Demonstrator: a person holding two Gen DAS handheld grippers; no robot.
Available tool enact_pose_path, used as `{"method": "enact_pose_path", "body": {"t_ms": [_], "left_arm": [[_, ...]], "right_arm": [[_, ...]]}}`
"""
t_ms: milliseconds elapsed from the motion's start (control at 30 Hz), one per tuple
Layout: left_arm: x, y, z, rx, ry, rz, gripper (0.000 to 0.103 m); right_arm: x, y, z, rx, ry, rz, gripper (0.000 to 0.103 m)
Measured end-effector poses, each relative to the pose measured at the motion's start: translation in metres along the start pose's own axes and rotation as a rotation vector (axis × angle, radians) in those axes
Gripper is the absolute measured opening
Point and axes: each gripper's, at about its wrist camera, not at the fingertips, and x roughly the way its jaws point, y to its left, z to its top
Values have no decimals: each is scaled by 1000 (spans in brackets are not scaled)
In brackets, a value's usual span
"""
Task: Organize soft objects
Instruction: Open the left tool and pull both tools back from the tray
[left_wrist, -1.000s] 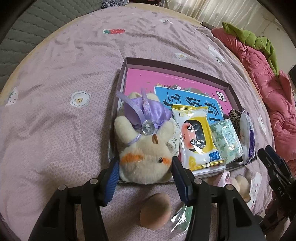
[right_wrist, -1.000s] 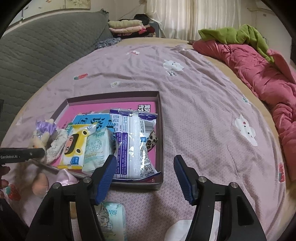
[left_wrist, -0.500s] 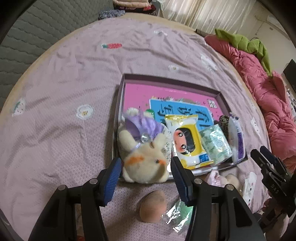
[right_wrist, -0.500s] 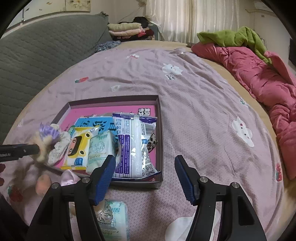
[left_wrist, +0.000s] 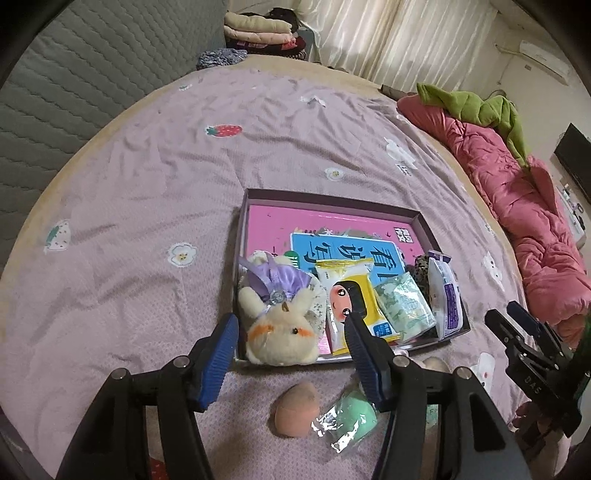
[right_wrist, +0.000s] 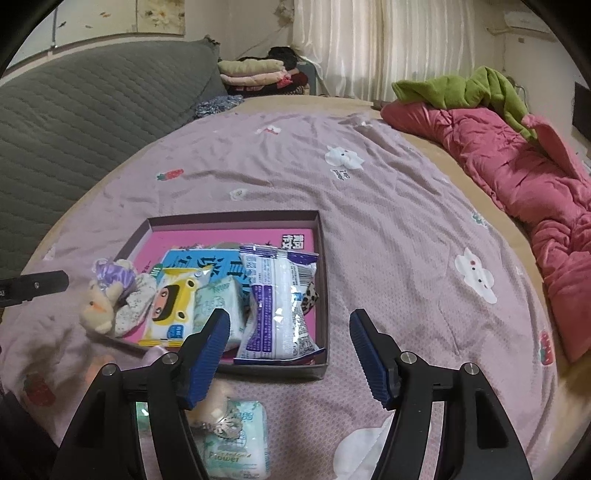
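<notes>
A shallow purple box (left_wrist: 332, 197) lies on the lilac bedsheet. In its near left corner rests a cream plush rabbit (left_wrist: 280, 332) with a purple bow. Beside it are a yellow wipes pack (left_wrist: 347, 291), a green tissue pack (left_wrist: 404, 306) and a white-and-purple pack (right_wrist: 280, 295). My left gripper (left_wrist: 291, 321) hovers above the rabbit, its jaws opening, pads clear of the plush. My right gripper (right_wrist: 289, 314) stands open over the box's near right corner, holding nothing. A peach sponge egg (left_wrist: 297, 408) and a wrapped green sponge (left_wrist: 351, 417) lie on the sheet in front of the box.
A flower-print tissue pack (right_wrist: 236, 439) lies on the sheet under the right gripper. A pink quilt (right_wrist: 517, 177) with a green garment (right_wrist: 461, 88) fills the right side. A grey padded headboard (right_wrist: 74, 122) and folded clothes (right_wrist: 251, 70) stand behind.
The left gripper has lifted up and back from the rabbit, which stays in the box corner. The right gripper has risen slightly; both views take in more of the bed.
</notes>
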Motion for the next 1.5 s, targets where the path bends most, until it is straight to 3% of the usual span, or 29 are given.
{"method": "enact_pose_path", "body": {"t_ms": [700,1500], "left_arm": [[-41,-15,-20,50,-41,-22,59],[-45,-19,-61,79,10,-30,59]], "right_arm": [[-55,11,-8,-49,-62,14,70],[-70,29,-40,-101,-44,48,72]]}}
